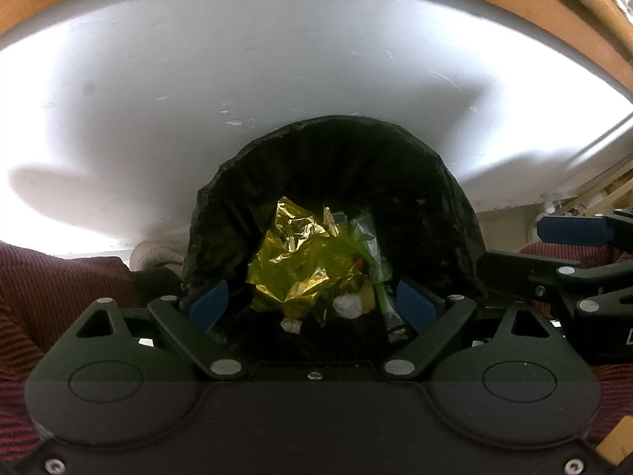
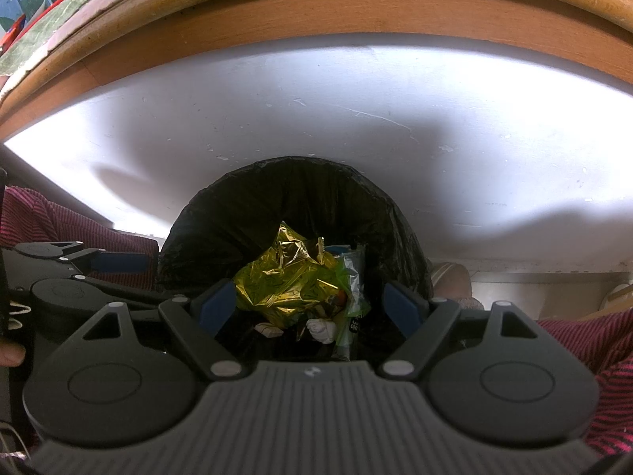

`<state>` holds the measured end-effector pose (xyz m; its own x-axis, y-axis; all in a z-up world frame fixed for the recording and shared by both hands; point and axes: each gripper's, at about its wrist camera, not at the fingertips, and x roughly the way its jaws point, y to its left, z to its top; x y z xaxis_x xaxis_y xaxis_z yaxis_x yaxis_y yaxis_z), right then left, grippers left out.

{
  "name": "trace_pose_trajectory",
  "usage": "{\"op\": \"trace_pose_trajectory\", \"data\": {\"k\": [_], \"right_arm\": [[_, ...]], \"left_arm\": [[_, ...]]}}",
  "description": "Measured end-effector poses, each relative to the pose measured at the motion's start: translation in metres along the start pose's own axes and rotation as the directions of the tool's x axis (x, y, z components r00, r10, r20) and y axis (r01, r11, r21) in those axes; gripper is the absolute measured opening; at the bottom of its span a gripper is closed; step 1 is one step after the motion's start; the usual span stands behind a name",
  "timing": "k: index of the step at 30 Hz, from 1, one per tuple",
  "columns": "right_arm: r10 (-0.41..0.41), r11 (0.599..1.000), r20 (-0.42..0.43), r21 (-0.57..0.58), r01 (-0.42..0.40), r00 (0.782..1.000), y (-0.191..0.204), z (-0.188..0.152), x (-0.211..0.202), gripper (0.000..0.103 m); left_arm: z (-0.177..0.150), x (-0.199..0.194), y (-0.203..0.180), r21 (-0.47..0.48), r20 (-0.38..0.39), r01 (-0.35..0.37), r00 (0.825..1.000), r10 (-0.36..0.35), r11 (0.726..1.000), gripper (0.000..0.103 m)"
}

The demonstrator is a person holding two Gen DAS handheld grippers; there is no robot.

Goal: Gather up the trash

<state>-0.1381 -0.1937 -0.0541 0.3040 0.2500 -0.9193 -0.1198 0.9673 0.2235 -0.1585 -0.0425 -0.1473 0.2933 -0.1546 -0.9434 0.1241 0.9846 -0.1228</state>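
A bin lined with a black bag (image 1: 336, 158) (image 2: 300, 198) stands under the white underside of a table. Inside lie a crumpled gold foil wrapper (image 1: 296, 253) (image 2: 285, 281), green plastic (image 1: 340, 253) (image 2: 356, 297) and a white crumpled scrap (image 1: 348, 306) (image 2: 322, 328). My left gripper (image 1: 316, 303) is open above the bin mouth, with nothing between its blue pads. My right gripper (image 2: 310, 306) is open too, over the same opening, and holds nothing. In each wrist view the other gripper shows at the side: the right gripper (image 1: 573, 245), the left gripper (image 2: 87, 273).
The white table underside (image 1: 277, 79) and its wooden edge (image 2: 316, 4) hang close above the bin. Legs in red striped cloth (image 1: 59, 289) (image 2: 585, 340) flank the bin on both sides. A foot in a slipper (image 2: 451, 281) rests beside it.
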Motion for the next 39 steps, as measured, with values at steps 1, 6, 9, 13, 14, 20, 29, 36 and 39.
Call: {"op": "trace_pose_trajectory", "data": {"k": [1, 6, 9, 13, 14, 20, 29, 36, 39], "right_arm": [[0.0, 1.0, 0.0, 0.0, 0.0, 1.0, 0.0001, 0.0001, 0.0, 0.088], [0.0, 1.0, 0.0, 0.0, 0.0, 1.0, 0.0002, 0.0004, 0.0006, 0.088], [0.001, 1.0, 0.0, -0.002, -0.001, 1.0, -0.0005, 0.0006, 0.0007, 0.088], [0.0, 1.0, 0.0, -0.001, 0.0, 1.0, -0.0002, 0.0005, 0.0007, 0.088], [0.0, 1.0, 0.0, 0.0, 0.0, 1.0, -0.0001, 0.0004, 0.0007, 0.088], [0.0, 1.0, 0.0, -0.002, 0.0, 1.0, -0.0006, 0.0005, 0.0009, 0.088], [-0.001, 1.0, 0.0, 0.001, 0.001, 1.0, -0.0012, 0.0003, 0.0007, 0.088], [-0.003, 1.0, 0.002, 0.003, 0.003, 1.0, -0.0026, 0.0006, 0.0005, 0.088], [-0.004, 1.0, 0.007, 0.002, 0.004, 1.0, -0.0021, 0.0008, -0.0004, 0.088]], "left_arm": [[-0.0003, -0.0005, -0.0002, 0.0, 0.003, -0.003, 1.0, 0.003, 1.0, 0.093], [-0.0009, -0.002, -0.0002, 0.007, 0.016, -0.009, 1.0, 0.009, 1.0, 0.095], [-0.0006, -0.0019, 0.0009, 0.005, 0.014, 0.0, 1.0, 0.0, 1.0, 0.097], [-0.0007, -0.0026, 0.0002, 0.012, 0.023, -0.004, 1.0, 0.003, 1.0, 0.102], [-0.0008, -0.0025, 0.0003, 0.013, 0.023, -0.002, 1.0, 0.002, 1.0, 0.102], [-0.0009, 0.0003, 0.0004, -0.001, 0.005, 0.004, 1.0, -0.004, 1.0, 0.102], [-0.0006, 0.0042, 0.0068, -0.021, -0.006, 0.014, 1.0, -0.014, 1.0, 0.102], [-0.0015, 0.0022, 0.0086, -0.032, 0.006, 0.035, 0.999, -0.035, 0.999, 0.102], [-0.0009, -0.0004, 0.008, -0.03, 0.011, 0.031, 0.999, -0.03, 0.999, 0.102]]}}
